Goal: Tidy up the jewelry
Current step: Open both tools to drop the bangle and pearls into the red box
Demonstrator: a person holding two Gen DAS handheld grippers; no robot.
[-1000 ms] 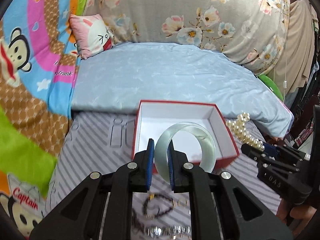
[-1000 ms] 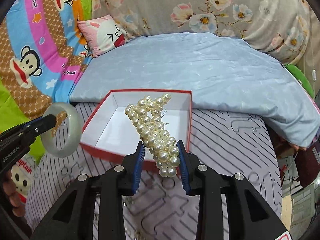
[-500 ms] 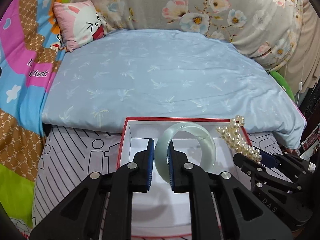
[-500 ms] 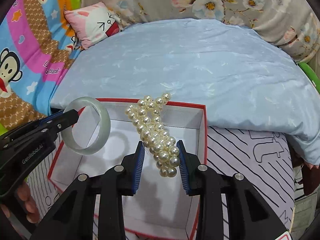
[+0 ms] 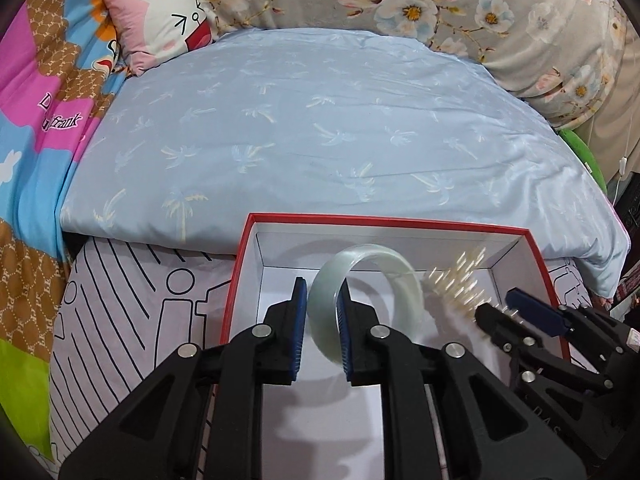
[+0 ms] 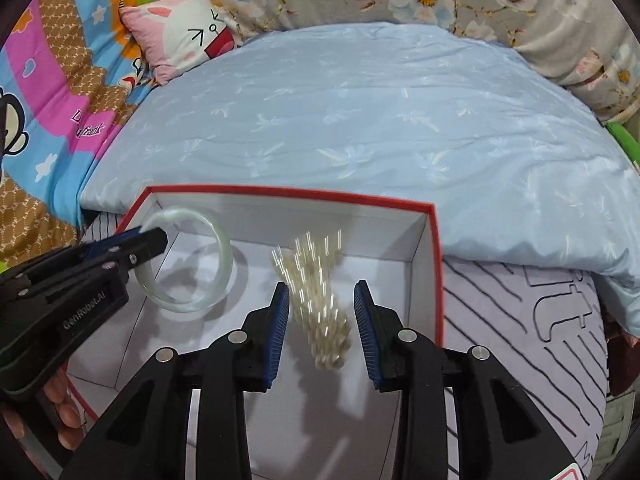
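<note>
- Left gripper [image 5: 322, 330]: matte black plastic arms that branch into two fingers, each lined inside with a ribbed blue pad.
- Round silver screws sit at the finger joints.
- Its side carries pale "GenRobot.AI" lettering, seen from the right wrist view.
- Right gripper [image 6: 322, 330]: same black build, blue pads, silver screws; faint "DAS" letters embossed on its flank.
</note>
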